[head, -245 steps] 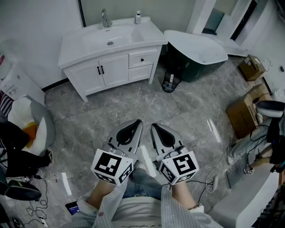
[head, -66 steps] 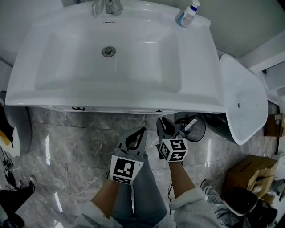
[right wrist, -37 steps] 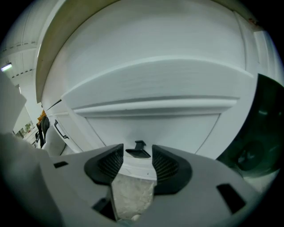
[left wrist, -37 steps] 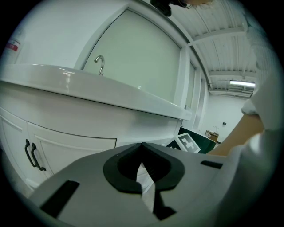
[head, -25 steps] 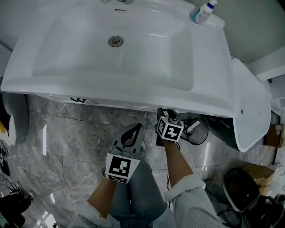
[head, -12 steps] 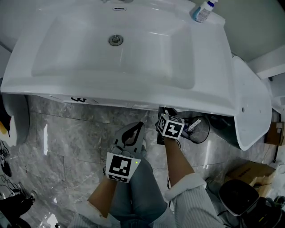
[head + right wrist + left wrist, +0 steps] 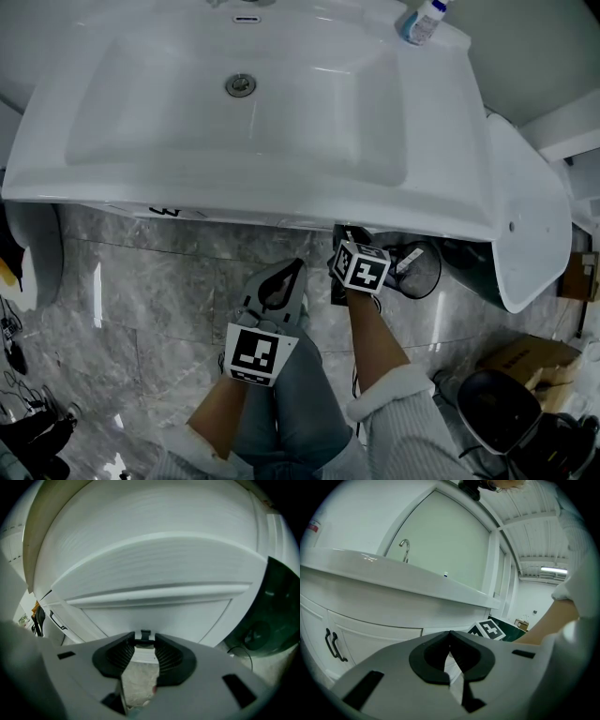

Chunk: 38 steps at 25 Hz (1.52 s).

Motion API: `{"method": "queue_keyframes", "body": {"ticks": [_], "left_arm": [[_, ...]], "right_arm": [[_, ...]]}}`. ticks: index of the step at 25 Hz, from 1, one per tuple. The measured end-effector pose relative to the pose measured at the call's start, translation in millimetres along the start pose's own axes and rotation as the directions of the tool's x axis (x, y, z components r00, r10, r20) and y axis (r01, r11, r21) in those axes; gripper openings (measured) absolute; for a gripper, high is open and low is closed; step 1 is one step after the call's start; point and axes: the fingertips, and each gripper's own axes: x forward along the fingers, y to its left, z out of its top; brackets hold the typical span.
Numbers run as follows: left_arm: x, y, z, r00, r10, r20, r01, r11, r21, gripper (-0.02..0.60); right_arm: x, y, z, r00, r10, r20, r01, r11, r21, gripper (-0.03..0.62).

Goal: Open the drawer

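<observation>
Pinching the small dark drawer handle (image 7: pixel 145 633) looks to be the step in hand.

- Right hand-held gripper (image 7: pixel 145 638): ribbed tips drawn in on that handle, lower centre of the right gripper view.
- Task's thing: flat white drawer front (image 7: pixel 154 613), across the middle of that view, apparently not yet drawn out. In the head view it is hidden under the overhang at centre.
- Left hand-held gripper (image 7: pixel 450 634): tips pressed together with nothing between them. It sits idle at bottom centre of the head view.
- Next move, as judged: a straight, level pull toward the person. The handle is small and could slip from the tips, so the pinch needs to be firm.
- Surface: white glossy vanity tabletop (image 7: pixel 441 141) with a moulded basin. A round metal drain (image 7: pixel 240 85) is at upper centre, and a small bottle with blue label (image 7: pixel 423 21) at top right.
- Room:
  - grey veined stone floor (image 7: pixel 150 291), left;
  - white cabinet doors with black bar handles (image 7: pixel 335 644), lower left of the left gripper view;
  - dark mesh waste bin (image 7: pixel 412 272), right of centre;
  - white-rimmed dark bathtub (image 7: pixel 525 216), right edge;
  - brown cardboard box (image 7: pixel 530 356), lower right.
</observation>
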Motion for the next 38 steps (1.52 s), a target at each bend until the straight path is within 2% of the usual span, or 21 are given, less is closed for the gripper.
{"method": "queue_keyframes", "body": {"ticks": [38], "left_arm": [[-12.3, -10.6, 18.3, 0.999, -0.039, -0.028, 0.039, 0.999, 0.007, 0.015]], "right_arm": [[-40.7, 6.6, -53.1, 0.997, -0.027, -0.071, 0.030, 0.999, 0.041, 0.140]]}}
